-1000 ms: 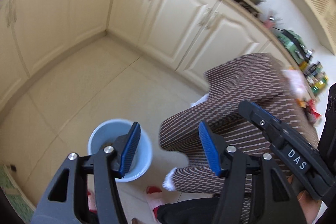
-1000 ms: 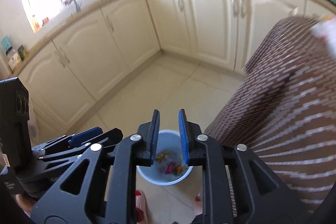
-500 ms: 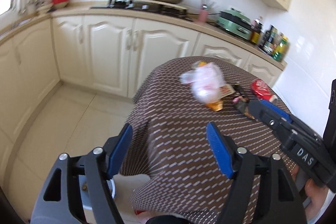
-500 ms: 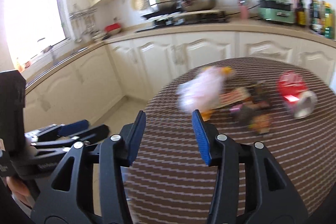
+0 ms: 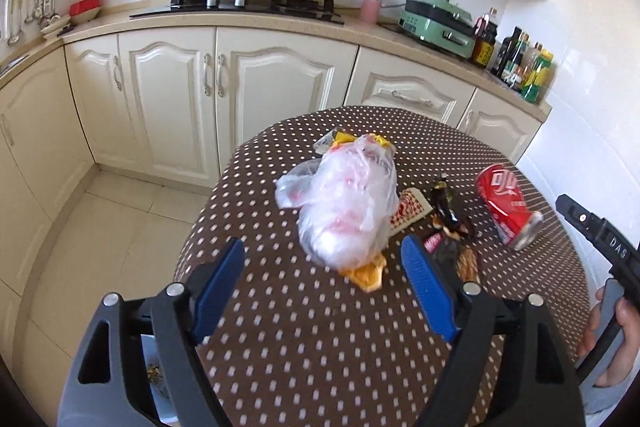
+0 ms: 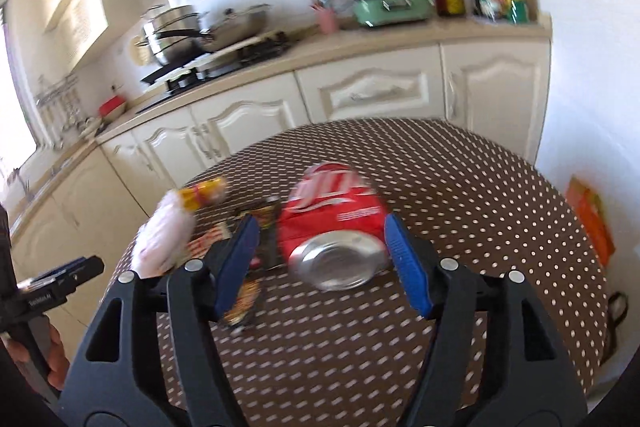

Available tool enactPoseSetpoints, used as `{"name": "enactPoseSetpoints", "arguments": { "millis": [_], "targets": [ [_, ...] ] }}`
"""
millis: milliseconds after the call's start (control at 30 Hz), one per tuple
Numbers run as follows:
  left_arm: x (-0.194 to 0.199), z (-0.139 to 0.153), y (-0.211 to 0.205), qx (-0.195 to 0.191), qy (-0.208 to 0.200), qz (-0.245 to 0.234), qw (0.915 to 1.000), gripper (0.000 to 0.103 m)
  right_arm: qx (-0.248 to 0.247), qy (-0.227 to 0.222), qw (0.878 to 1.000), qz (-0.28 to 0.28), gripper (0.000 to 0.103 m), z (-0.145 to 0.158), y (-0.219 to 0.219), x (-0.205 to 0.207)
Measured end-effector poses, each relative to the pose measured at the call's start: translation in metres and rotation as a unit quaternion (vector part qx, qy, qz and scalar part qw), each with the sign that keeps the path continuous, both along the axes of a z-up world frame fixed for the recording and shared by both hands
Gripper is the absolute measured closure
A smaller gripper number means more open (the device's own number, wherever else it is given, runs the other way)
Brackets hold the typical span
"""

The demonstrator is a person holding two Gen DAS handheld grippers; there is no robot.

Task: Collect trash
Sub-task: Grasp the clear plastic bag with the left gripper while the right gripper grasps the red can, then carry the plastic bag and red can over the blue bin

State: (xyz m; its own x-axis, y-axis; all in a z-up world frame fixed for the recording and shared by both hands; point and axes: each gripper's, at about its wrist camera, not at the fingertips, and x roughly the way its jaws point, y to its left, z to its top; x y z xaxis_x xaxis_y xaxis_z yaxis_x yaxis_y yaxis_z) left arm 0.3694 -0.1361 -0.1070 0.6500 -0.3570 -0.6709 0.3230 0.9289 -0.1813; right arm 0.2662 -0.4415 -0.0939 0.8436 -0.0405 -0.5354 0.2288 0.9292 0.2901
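A crumpled clear plastic bag (image 5: 346, 203) lies on the brown dotted table (image 5: 320, 339), on yellow wrappers (image 5: 366, 273). My left gripper (image 5: 326, 289) is open, just short of the bag. A crushed red can (image 5: 506, 203) lies on its side to the right, with dark snack wrappers (image 5: 452, 227) between. In the right wrist view my right gripper (image 6: 324, 263) is open, its jaws either side of the can (image 6: 332, 227); contact is blurred. The bag (image 6: 166, 235) is at left.
A pale bin (image 5: 158, 379) with trash stands on the floor below the table's left edge. Cream cabinets (image 5: 240, 83) and a counter with stove, pots and bottles run behind. An orange box (image 6: 590, 219) sits beyond the table's right edge.
Both grippers swung up from the bin on the floor to the tabletop. The right gripper opened wide and closed in on the red can. The left moved nearer the plastic bag.
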Motion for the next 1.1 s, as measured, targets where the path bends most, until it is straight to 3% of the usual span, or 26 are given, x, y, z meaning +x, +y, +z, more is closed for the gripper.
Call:
{"name": "enactPoseSetpoints", "arguments": {
  "millis": [233,500,567,700,833,967,1100],
  "targets": [
    [0.038,-0.018,-0.024,0.0,0.025,0.005,0.9997,0.024,0.096,0.042,0.995,0.001,0.035,-0.033,-0.053,0.034],
    [0.062,-0.036,-0.043,-0.002,0.044,-0.003,0.999,0.025,0.152,0.078,0.985,0.038,0.035,-0.053,-0.061,0.062],
    [0.062,-0.039,-0.046,0.004,0.048,-0.008,0.9988,0.039,0.171,0.081,0.981,0.048,0.036,-0.057,-0.061,0.064],
    [0.055,-0.038,-0.046,0.009,0.04,-0.019,0.999,0.05,0.166,0.08,0.98,0.076,0.048,-0.055,-0.051,0.065],
    [0.046,-0.031,-0.038,0.001,0.033,-0.021,0.9992,0.068,0.119,0.066,0.987,0.08,0.068,-0.042,-0.033,0.057],
    [0.036,-0.026,-0.027,-0.012,0.034,-0.024,0.9991,0.074,0.047,0.056,0.994,0.079,0.076,-0.027,-0.009,0.044],
    [0.023,-0.02,-0.018,-0.023,0.03,-0.024,0.999,0.08,0.009,0.041,0.996,0.082,0.085,-0.017,0.013,0.033]
  ]
}}
